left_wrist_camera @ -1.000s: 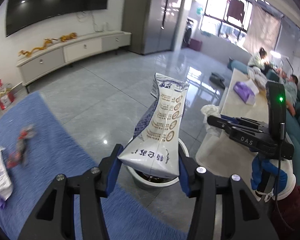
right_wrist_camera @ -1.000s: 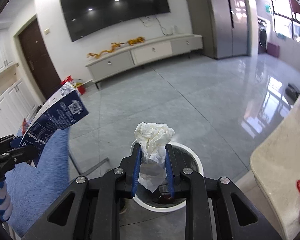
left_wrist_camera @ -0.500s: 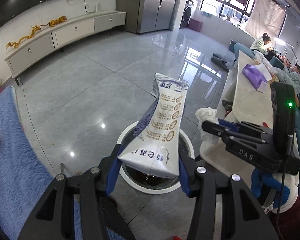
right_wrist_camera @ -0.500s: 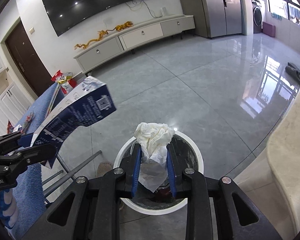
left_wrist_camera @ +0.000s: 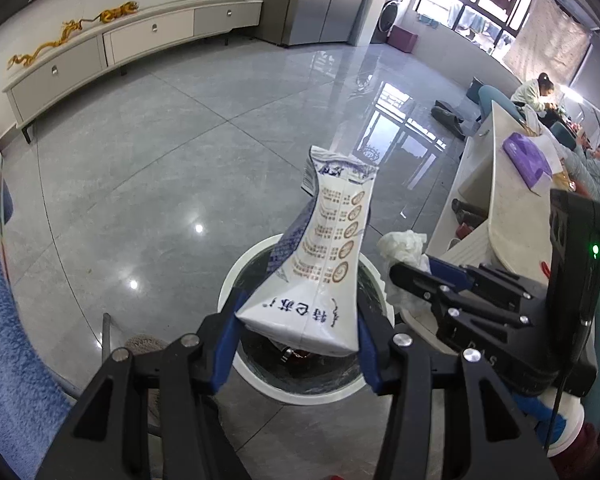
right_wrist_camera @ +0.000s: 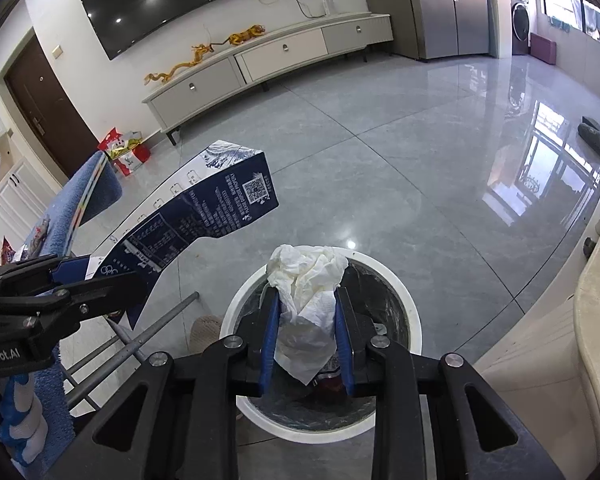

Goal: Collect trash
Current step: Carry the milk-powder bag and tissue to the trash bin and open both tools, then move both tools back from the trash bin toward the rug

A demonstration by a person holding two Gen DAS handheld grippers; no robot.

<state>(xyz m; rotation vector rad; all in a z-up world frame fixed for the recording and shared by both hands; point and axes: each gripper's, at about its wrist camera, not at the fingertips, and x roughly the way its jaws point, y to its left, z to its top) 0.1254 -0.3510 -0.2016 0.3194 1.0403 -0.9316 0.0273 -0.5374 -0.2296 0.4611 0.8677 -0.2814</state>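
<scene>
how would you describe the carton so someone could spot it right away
Find the round white bin with the dark liner on the grey tile floor. Held above it in the left tongs is the carton: a flattened milk-style box, white with a column of brown circles on one face and dark blue print on the other. The neighbouring crumpled tissue is plain white.

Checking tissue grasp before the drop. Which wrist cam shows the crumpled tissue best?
Right wrist. The crumpled tissue sits centred between the right gripper pads, above the trash bin. In the left wrist view only a wad of it shows at the gripper's tip, beside the milk carton.
</scene>
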